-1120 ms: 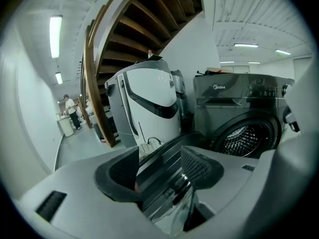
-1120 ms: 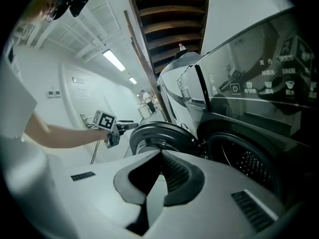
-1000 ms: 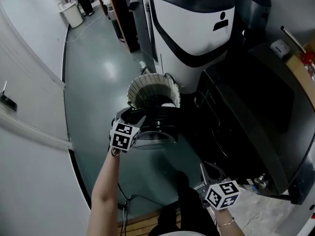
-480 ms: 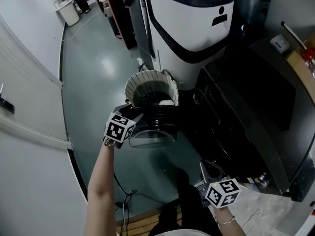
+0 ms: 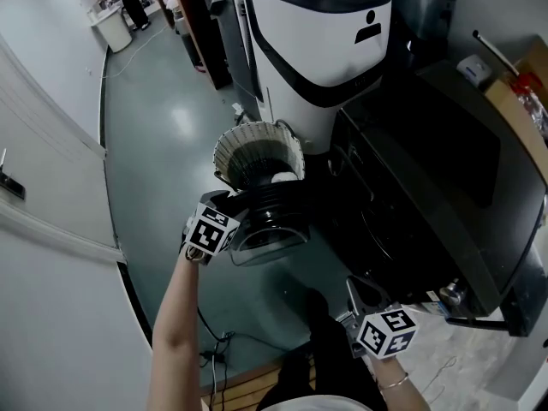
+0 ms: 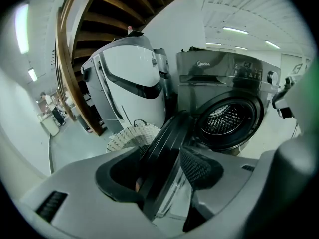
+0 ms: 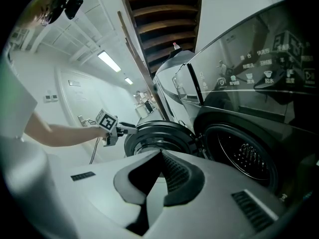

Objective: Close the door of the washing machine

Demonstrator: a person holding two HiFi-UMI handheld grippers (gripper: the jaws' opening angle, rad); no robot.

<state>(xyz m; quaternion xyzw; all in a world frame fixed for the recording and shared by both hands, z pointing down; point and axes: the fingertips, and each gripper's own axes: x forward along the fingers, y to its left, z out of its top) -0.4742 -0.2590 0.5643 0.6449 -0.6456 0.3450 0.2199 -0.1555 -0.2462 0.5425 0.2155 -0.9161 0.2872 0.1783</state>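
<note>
The black front-loading washing machine (image 5: 428, 169) stands at the right with its round door (image 5: 274, 214) swung wide open to the left. My left gripper (image 5: 238, 205) is at the door's outer rim. In the left gripper view the door (image 6: 167, 153) runs edge-on between the jaws, which are shut on its rim; the drum opening (image 6: 227, 121) shows behind. My right gripper (image 5: 358, 291) hangs low in front of the machine, apart from the door. In the right gripper view its tips (image 7: 159, 156) meet with nothing between them, with the door (image 7: 159, 136) and drum (image 7: 244, 156) beyond.
A white woven laundry basket (image 5: 257, 154) stands on the floor just behind the open door. A large white-and-black machine (image 5: 317, 41) is beyond it. A white wall (image 5: 51, 255) runs along the left, and cables (image 5: 214, 349) lie on the floor near my feet.
My left gripper stays at the door's rim with only a slight shift, and the door stands at about the same angle. The right gripper has not moved.
</note>
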